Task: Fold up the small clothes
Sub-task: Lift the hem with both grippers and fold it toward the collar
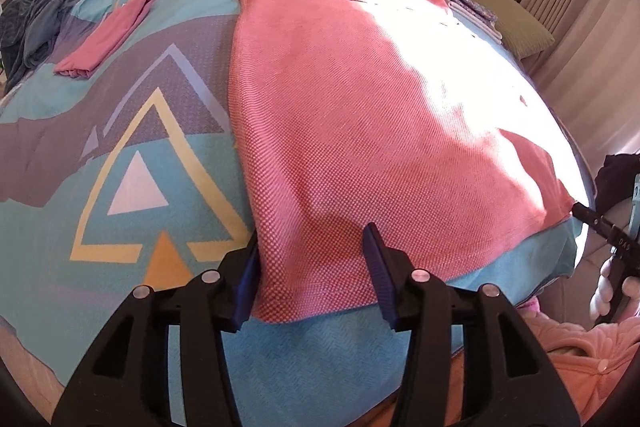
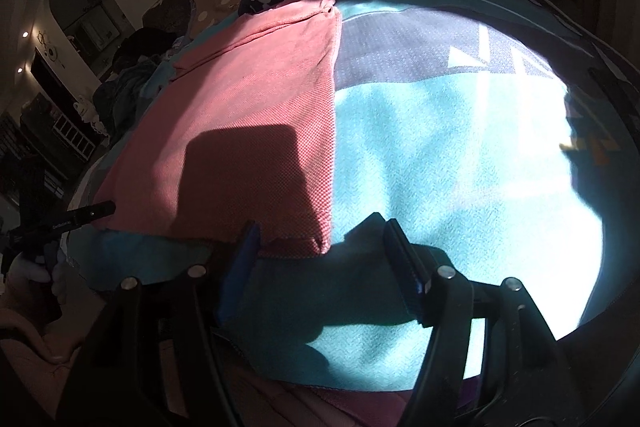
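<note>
We see the left hand-held gripper [image 1: 314,259] approx half open astride the pink polo shirt [image 1: 360,115] hem corner; right hand-held gripper [image 2: 320,247] wider apart, gripping nothing, bare blanket [image 2: 440,155] beyond.

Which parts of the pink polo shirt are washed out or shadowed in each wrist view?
Left wrist view: sunlight glare bleaches the pink polo shirt on its far right side. Right wrist view: a dark blocky shadow covers the shirt's near middle, and the turquoise blanket blows out white at right.
</note>
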The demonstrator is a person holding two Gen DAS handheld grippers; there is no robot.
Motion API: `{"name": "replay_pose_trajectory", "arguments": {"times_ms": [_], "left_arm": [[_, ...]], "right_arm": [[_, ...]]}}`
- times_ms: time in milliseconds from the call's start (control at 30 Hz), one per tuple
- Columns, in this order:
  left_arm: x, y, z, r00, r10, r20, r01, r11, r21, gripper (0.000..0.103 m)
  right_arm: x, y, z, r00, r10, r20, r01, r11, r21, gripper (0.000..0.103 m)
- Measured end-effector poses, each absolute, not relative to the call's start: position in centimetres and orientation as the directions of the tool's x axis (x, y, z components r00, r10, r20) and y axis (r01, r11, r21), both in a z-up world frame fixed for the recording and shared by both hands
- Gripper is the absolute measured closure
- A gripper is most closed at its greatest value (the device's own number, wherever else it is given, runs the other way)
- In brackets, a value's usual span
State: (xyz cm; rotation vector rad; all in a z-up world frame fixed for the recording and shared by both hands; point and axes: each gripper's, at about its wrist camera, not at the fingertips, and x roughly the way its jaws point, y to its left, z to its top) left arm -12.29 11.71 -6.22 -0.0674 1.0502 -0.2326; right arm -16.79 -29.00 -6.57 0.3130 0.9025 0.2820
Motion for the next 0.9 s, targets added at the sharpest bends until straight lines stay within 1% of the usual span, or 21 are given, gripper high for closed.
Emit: {"name": "replay_pose_trajectory", "arguments": {"times_ms": [100,200,233,267,300,333,400,667,800,900], "left_arm": [[-12.0,11.9,-6.4,0.475,-0.230,-0.849,0.157,0.972,-0.176,0.053],[-11.2,11.7,-6.7,0.484,-0.258,-0.836,0.176,0.965,-0.195,0.053],[-11.0,11.7,-6.7,0.488,-0.276,-0.828,0.181,0.960,-0.214,0.060],[-10.9,11.7,-6.7,0.490,-0.293,-0.821,0.181,0.955,-0.234,0.067],[-10.8,11.9,-6.7,0.492,-0.316,-0.811,0.177,0.949,-0.262,0.088],[-10.7,12.3,-6.8,0.493,-0.347,-0.798,0.162,0.938,-0.308,0.097],[-10.7,12.6,-6.6,0.508,-0.368,-0.779,0.139,0.927,-0.347,0.098],[-11.2,12.4,-3.0,0.585,-0.391,-0.711,0.197,0.918,-0.343,0.098],[-10.6,12.4,-1.2,0.618,-0.403,-0.675,0.229,0.914,-0.335,0.098],[-9.8,12.5,0.4,0.645,-0.427,-0.633,0.257,0.902,-0.347,0.098]], "right_arm": [[-15.6,-28.6,-6.7,0.576,0.408,-0.708,-0.133,0.902,0.411,0.036],[-14.2,-27.6,-6.4,0.558,0.414,-0.719,-0.138,0.901,0.412,0.036],[-14.0,-27.2,-6.2,0.547,0.417,-0.726,-0.150,0.902,0.405,0.045],[-13.7,-26.9,-6.2,0.530,0.430,-0.731,-0.157,0.897,0.414,0.072],[-13.4,-26.7,-6.4,0.497,0.470,-0.730,-0.154,0.875,0.459,0.088],[-13.3,-26.8,-6.6,0.479,0.491,-0.728,-0.136,0.861,0.491,0.096],[-13.4,-26.6,-6.0,0.504,0.462,-0.730,-0.124,0.875,0.469,0.098],[-12.8,-27.2,-2.3,0.567,0.452,-0.689,-0.151,0.879,0.452,0.098],[-12.0,-27.2,-0.1,0.608,0.418,-0.675,-0.169,0.899,0.404,0.098],[-11.1,-26.9,1.6,0.646,0.385,-0.659,-0.177,0.915,0.362,0.098]]}}
